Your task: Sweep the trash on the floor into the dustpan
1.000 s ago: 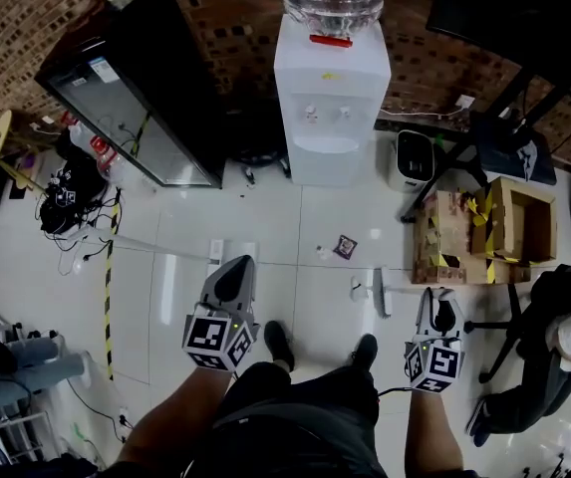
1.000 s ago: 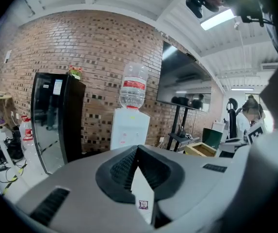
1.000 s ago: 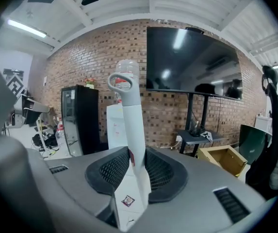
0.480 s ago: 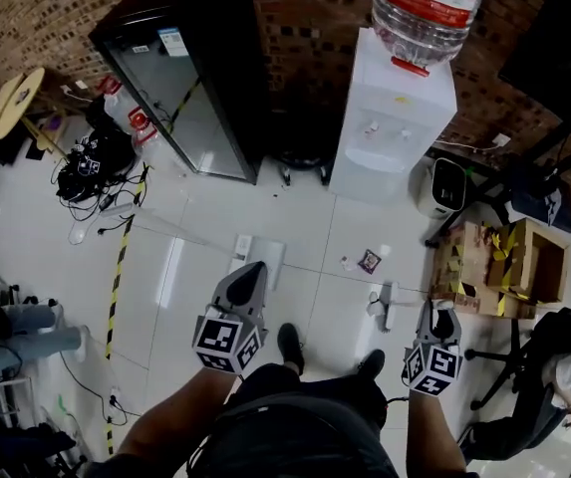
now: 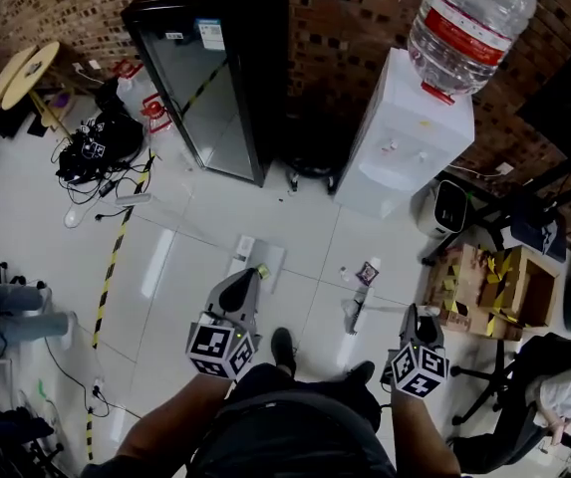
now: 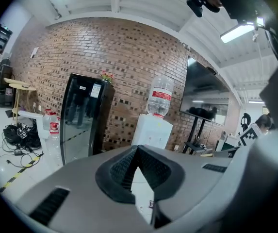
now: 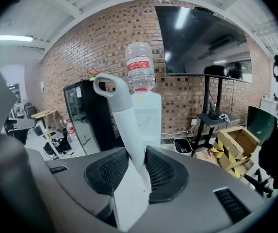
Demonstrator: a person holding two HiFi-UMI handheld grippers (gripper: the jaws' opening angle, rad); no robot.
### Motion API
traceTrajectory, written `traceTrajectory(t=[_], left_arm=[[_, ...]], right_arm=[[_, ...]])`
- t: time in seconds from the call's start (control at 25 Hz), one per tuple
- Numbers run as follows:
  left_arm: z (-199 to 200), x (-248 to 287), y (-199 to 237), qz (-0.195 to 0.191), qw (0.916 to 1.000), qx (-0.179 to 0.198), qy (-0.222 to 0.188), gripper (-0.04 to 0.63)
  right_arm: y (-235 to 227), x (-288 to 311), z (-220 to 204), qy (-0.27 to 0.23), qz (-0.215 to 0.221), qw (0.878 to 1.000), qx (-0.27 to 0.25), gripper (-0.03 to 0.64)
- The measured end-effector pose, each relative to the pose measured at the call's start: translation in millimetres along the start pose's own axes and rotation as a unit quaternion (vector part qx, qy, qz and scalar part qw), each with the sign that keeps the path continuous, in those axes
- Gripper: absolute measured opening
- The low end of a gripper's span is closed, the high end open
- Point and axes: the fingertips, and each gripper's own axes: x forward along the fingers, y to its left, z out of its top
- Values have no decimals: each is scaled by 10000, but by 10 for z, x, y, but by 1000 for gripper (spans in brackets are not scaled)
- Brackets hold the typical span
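Trash: a small dark wrapper (image 5: 368,272) lies on the white tiled floor (image 5: 195,237) ahead of the person's feet, in front of the water dispenser (image 5: 405,137). A paler scrap (image 5: 345,272) sits just beside it.
Tool by the trash: a long white piece (image 5: 353,312) shows just on the near side of the wrapper. Whether it is the foot of the held handle cannot be told.
Right hand-held gripper (image 7: 138,168): clamped on a white handle (image 7: 124,115) with a loop at its top. The handle leans up and to the left from between the pads.
Left hand-held gripper (image 6: 138,152): jaws brought together at the tips with nothing seen between them, aimed over the tiles toward the dispenser.
Possible dustpan: a flat white piece (image 5: 255,257) rests on the floor just ahead of the left gripper. Its shape is too small to name for certain.
Step in hand: likely lining up for the sweep, with no trash gathered yet.
Doing it well: keep the grip firm on the handle, and set the sweeping edge beyond the wrapper and scrap. Draw both in one low stroke toward the collecting piece, and hold that piece flat to the tiles.
Surroundings: a black glass-door fridge (image 5: 215,78) stands to the left and a cardboard box (image 5: 509,287) to the right, both well apart from the trash.
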Motion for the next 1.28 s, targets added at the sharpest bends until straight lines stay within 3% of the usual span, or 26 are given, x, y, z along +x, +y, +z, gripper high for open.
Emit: traceTrajectory(t=[0.48, 0.64, 1.28], left_arm=[[161, -389, 437, -29, 9997, 116, -219, 3], [207, -523, 482, 0, 9994, 53, -353, 3], [286, -997, 862, 708, 9963, -13, -482, 3]], right_arm=[[894, 220, 156, 147, 282, 9990, 315, 138], [1293, 368, 225, 145, 554, 9977, 365, 137], [2432, 788, 434, 243, 1288, 9879, 834, 141]])
